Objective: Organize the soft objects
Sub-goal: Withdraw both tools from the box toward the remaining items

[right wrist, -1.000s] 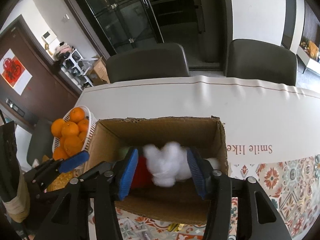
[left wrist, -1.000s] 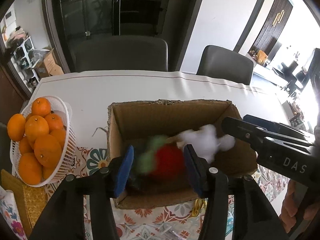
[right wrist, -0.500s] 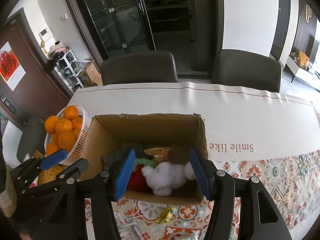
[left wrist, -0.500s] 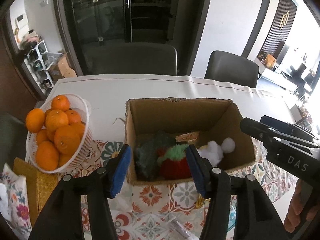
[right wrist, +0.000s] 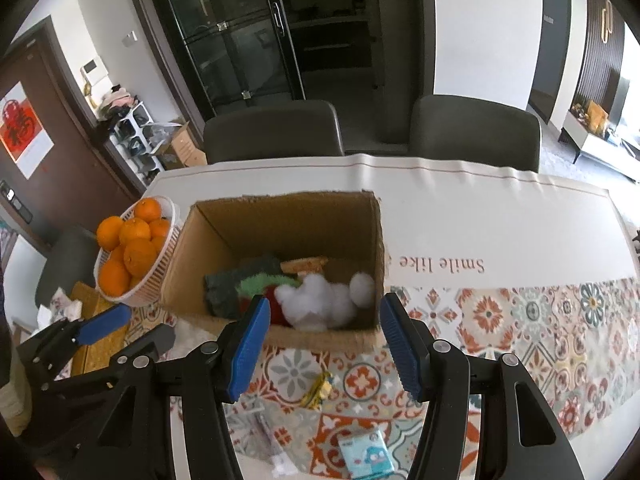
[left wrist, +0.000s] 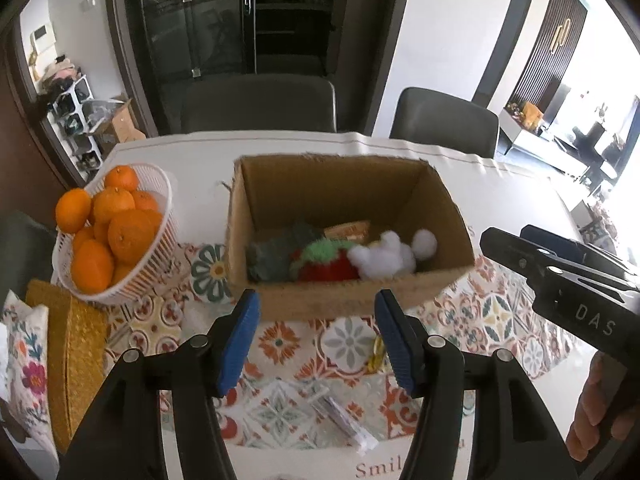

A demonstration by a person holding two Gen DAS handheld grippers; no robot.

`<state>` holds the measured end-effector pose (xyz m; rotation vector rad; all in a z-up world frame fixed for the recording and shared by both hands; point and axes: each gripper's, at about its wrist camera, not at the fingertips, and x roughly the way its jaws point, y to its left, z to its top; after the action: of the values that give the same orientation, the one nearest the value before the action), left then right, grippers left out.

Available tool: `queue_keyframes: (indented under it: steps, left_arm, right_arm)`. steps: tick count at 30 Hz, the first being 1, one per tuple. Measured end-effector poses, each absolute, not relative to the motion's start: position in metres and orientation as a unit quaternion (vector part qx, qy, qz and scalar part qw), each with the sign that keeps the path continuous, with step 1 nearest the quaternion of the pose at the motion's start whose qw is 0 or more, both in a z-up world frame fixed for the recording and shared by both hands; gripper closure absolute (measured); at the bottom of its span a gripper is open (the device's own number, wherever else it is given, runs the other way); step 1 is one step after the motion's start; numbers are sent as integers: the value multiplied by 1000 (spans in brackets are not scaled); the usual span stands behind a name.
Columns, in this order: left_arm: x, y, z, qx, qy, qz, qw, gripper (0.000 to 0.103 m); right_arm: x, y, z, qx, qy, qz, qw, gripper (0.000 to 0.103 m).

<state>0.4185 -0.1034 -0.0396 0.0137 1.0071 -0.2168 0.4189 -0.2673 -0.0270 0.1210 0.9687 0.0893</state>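
Inside the open brown cardboard box (left wrist: 348,200), a fluffy white plush toy (right wrist: 320,300), a red-and-green knitted plush (left wrist: 328,260) and a dark grey-green fuzzy cloth (right wrist: 232,284) lie bunched together, partly hidden by the near wall. Left gripper (left wrist: 316,340) and right gripper (right wrist: 322,344) both hang empty, fingers spread, before the box. White slatted plastic basket of oranges (left wrist: 148,264) just beside it.

A home, by the look of it a dining room: a bench (right wrist: 500,216) under a patterned cloth (right wrist: 520,320), two padded chairs (right wrist: 272,132) behind it, a basket (left wrist: 160,200) of oranges (left wrist: 128,232), glass-doored cabinets (right wrist: 240,32), and a shoe rack (right wrist: 136,132) (blurry, probably shoes) by the door.
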Motion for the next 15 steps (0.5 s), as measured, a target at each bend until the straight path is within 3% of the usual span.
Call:
queue_keyframes:
  steps: [15]
  left_arm:
    - [366,-113,-78,-3,517,-103,850,44]
  right_arm:
    - [364,-279,-67,51,506,39,860,44]
